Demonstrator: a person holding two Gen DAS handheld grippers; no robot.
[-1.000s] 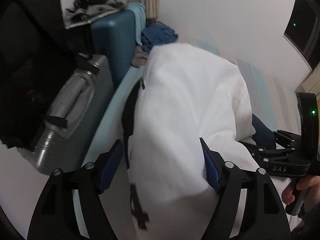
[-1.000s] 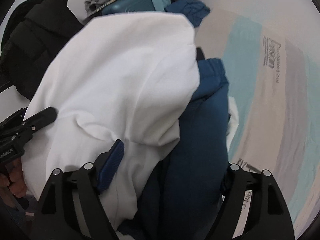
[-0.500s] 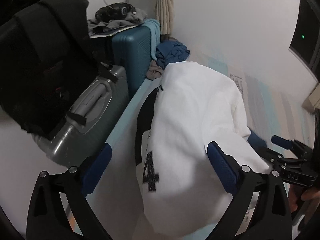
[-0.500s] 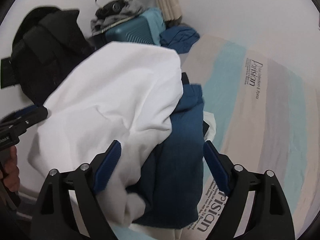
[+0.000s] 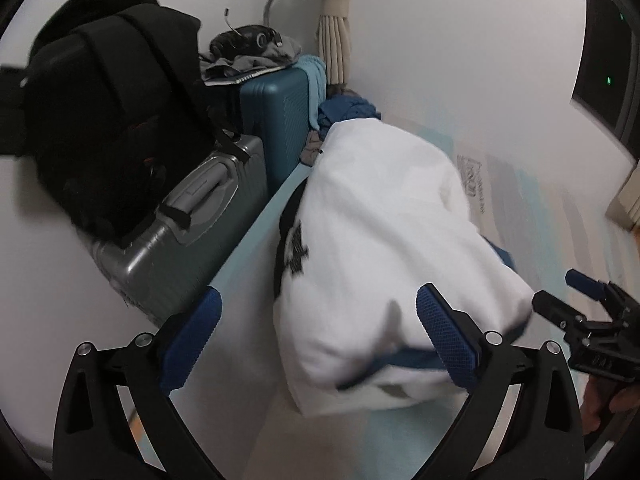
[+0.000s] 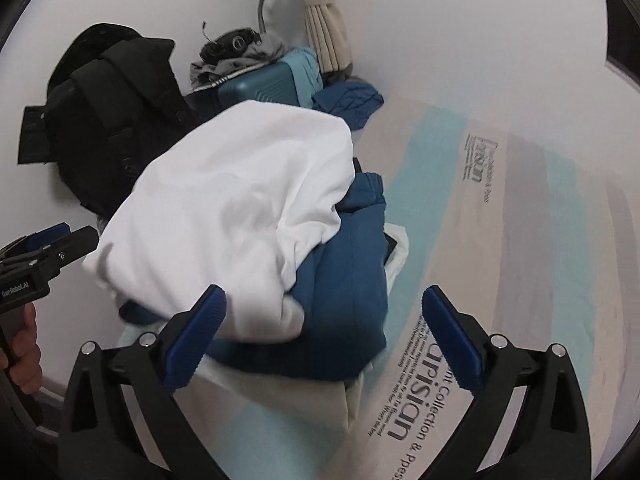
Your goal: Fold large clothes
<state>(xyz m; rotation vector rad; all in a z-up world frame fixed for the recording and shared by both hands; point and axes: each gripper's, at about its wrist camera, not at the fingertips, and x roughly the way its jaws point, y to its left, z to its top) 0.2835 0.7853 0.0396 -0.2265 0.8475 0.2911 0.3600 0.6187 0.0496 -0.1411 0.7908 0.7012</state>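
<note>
A folded white garment with black print [image 5: 376, 236] lies on top of a stack on the striped bed; it also shows in the right wrist view [image 6: 224, 208]. Under it lies a folded dark blue garment [image 6: 344, 300], and a cream one [image 6: 304, 404] at the bottom. My left gripper [image 5: 320, 336] is open and empty, just short of the stack's near end. My right gripper [image 6: 324, 336] is open and empty, in front of the blue garment. Each gripper shows in the other's view: the right [image 5: 592, 316], the left [image 6: 44, 252].
A grey suitcase [image 5: 176, 232] and a teal suitcase [image 5: 276, 120] stand beside the bed on the left, with a black jacket [image 5: 104, 92] draped over them. A crumpled blue garment [image 6: 348, 100] lies at the bed's far corner. The striped bedsheet [image 6: 520, 240] extends right.
Both grippers have drawn back from the stack and opened wider. The white garment, earlier between the left fingers, now lies free on the stack.
</note>
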